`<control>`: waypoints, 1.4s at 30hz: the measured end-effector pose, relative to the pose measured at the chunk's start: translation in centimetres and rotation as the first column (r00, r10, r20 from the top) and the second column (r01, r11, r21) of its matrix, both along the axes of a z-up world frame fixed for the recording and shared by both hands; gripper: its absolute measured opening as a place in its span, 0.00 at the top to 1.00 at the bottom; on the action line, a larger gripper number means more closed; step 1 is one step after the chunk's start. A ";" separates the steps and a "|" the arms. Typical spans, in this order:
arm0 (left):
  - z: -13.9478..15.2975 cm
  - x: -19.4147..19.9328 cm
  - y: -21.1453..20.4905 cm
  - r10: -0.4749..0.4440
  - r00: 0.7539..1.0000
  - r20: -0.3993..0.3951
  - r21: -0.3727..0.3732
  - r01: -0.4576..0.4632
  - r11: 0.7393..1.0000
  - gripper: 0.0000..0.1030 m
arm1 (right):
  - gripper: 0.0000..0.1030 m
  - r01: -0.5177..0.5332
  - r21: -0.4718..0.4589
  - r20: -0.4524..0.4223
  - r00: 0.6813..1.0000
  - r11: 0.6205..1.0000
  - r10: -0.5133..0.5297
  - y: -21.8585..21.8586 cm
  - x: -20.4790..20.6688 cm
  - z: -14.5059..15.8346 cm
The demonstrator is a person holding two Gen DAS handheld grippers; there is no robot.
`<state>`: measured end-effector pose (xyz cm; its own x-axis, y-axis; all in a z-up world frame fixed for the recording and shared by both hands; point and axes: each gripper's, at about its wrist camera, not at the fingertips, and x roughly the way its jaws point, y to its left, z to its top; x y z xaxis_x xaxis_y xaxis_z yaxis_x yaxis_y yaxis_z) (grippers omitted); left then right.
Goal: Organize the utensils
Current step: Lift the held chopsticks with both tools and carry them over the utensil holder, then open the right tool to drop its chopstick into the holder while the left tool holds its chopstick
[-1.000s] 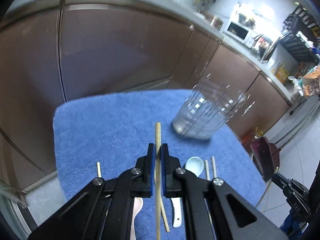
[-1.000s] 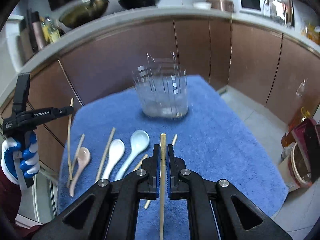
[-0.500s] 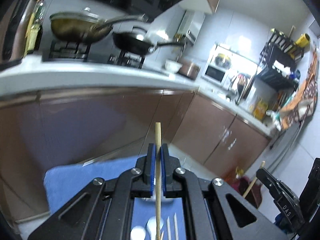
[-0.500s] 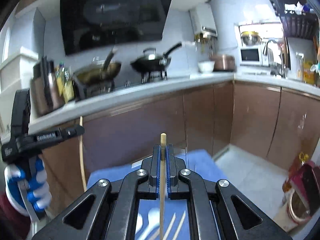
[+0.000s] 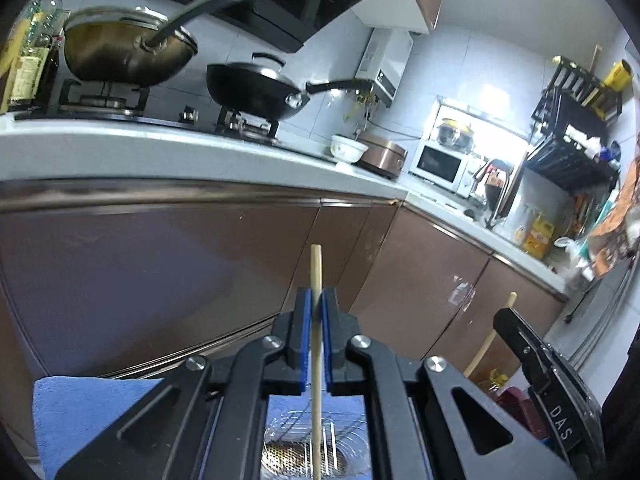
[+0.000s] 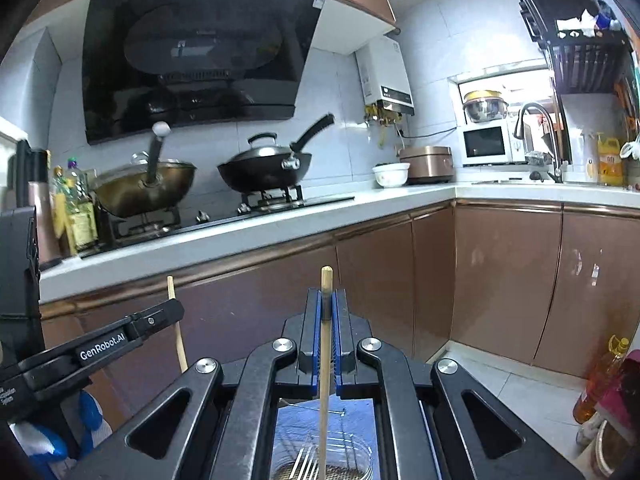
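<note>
My left gripper [image 5: 316, 300] is shut on a wooden chopstick [image 5: 316, 344] that stands upright, its lower end reaching down toward a clear slatted utensil holder [image 5: 308, 452] seen below between the arms. My right gripper [image 6: 327, 302] is shut on a second wooden chopstick [image 6: 325, 360], also upright, above the same clear holder [image 6: 324, 460]. The holder stands on a blue towel [image 5: 88, 412]. The right gripper [image 5: 536, 376] with its chopstick shows at the right of the left wrist view; the left gripper [image 6: 120, 340] shows at the left of the right wrist view. The spoons are hidden.
Brown cabinet fronts [image 6: 500, 280] and a white counter [image 6: 240, 236] lie ahead. A stove carries a brass wok [image 6: 144, 188] and a black wok [image 6: 264, 168]. A microwave [image 6: 488, 144], rice cooker [image 6: 426, 162] and bowl [image 6: 390, 174] stand at the right.
Both grippers have tilted up from the towel to level, each keeping its chopstick. The spoons and loose chopsticks dropped out of view; the holder now sits under both grippers.
</note>
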<state>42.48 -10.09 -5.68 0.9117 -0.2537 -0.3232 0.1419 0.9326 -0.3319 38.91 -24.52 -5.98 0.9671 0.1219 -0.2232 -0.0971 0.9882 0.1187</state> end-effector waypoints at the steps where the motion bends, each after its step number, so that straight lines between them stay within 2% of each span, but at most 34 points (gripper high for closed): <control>1: -1.0 0.6 -0.5 0.005 1.000 -0.001 0.014 -0.005 1.000 0.95 | 0.95 0.005 -0.009 -0.004 1.000 1.000 -0.005 0.0 0.8 -0.9; 9: -6.4 2.5 -2.8 0.016 1.000 0.017 0.081 -0.017 0.997 0.95 | 0.95 0.036 -0.030 -0.026 0.999 0.999 -0.037 0.6 2.9 -6.6; 14: -8.8 2.3 -2.8 0.000 1.000 0.003 0.066 0.000 0.998 0.93 | 0.94 0.035 -0.077 -0.060 0.997 0.996 -0.039 1.5 2.5 -9.3; 16: -9.3 2.1 -2.5 -0.019 1.000 -0.013 0.054 0.019 0.998 0.88 | 0.89 0.037 -0.078 -0.078 0.996 0.996 -0.043 1.5 2.2 -9.7; 18: -9.3 1.9 -1.9 -0.035 0.999 -0.025 0.032 0.036 0.999 0.72 | 0.78 0.041 -0.080 -0.092 0.995 0.996 -0.049 1.3 1.7 -9.9; 20: -9.1 1.4 -1.2 -0.042 0.999 -0.034 0.012 0.042 0.999 0.69 | 0.68 0.044 -0.076 -0.098 0.994 0.996 -0.052 1.1 0.9 -9.7; 25: -7.5 -0.6 0.7 -0.059 0.998 -0.038 0.006 0.059 0.998 0.68 | 0.63 0.049 -0.086 -0.086 0.995 0.995 -0.057 1.1 -1.3 -7.8; 33: -4.9 -4.7 4.3 -0.076 0.996 -0.052 0.010 0.077 0.997 0.68 | 0.60 0.054 -0.079 -0.047 0.997 0.995 -0.057 1.1 -6.6 -4.1; 35: -5.0 -4.7 5.0 -0.089 0.991 -0.097 0.012 0.091 0.996 0.68 | 0.57 0.051 -0.081 -0.048 0.997 0.995 -0.055 1.1 -7.5 -3.6; 38: -6.7 -4.0 6.3 -0.107 0.972 -0.209 -0.003 0.109 0.994 0.68 | 0.55 0.048 -0.068 -0.050 0.997 0.997 -0.052 0.5 -9.3 -3.6; 41: -9.4 -1.8 7.1 -0.110 0.928 -0.355 -0.017 0.112 0.994 0.68 | 0.55 0.052 -0.040 -0.080 0.995 0.998 -0.055 -0.4 -9.8 -4.2; 42: -10.7 -0.7 7.2 -0.110 0.903 -0.415 -0.020 0.112 0.994 0.68 | 0.55 0.055 -0.040 -0.097 0.994 0.998 -0.059 -0.6 -9.8 -4.7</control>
